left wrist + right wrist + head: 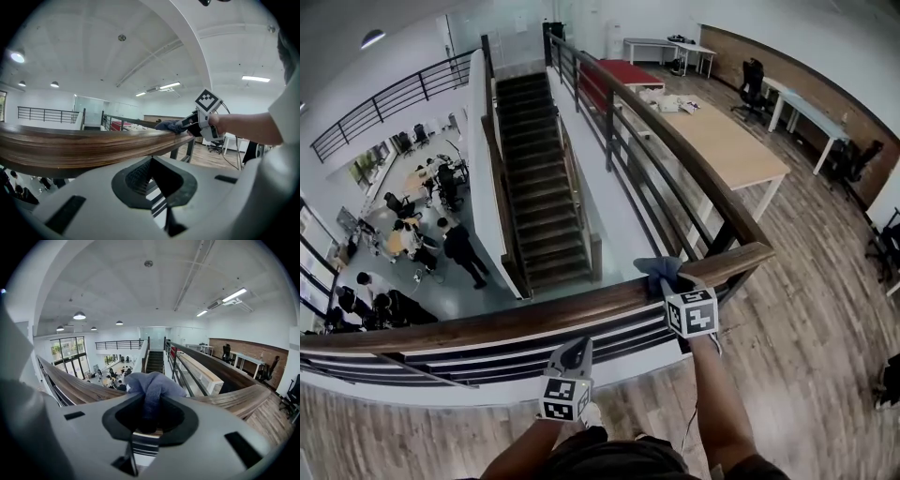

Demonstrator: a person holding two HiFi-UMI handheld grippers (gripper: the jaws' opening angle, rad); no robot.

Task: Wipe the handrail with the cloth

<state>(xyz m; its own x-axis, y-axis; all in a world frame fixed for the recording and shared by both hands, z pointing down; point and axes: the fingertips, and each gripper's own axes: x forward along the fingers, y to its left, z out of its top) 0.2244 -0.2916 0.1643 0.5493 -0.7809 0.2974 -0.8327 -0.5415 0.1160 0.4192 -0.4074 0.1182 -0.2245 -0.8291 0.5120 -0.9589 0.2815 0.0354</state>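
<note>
The left gripper is low down and close to the person. Its jaws are pressed together and there is nothing between them. It is not touching anything. The wooden handrail runs across just past the tips of these jaws, and a bit higher than them. It is a long rail. It goes far off to the left of both grippers. Over on the right is the right gripper. Its jaws are squeezed tight on the blue-grey cloth. One part of the cloth is tucked in between the jaws. The rest puffs out past their tips in a soft lump. That lump sits on top of the handrail, right in front of the jaws, so the cloth is touching the wood. Just to the right of these jaws the rail comes to a corner and turns away. So the wiping looks like it is going on now, near the right end of this rail. The wood looks the same all along, so I cannot tell which parts are clean. My guess is that the long part to the left of the jaws is yet to be wiped.
</note>
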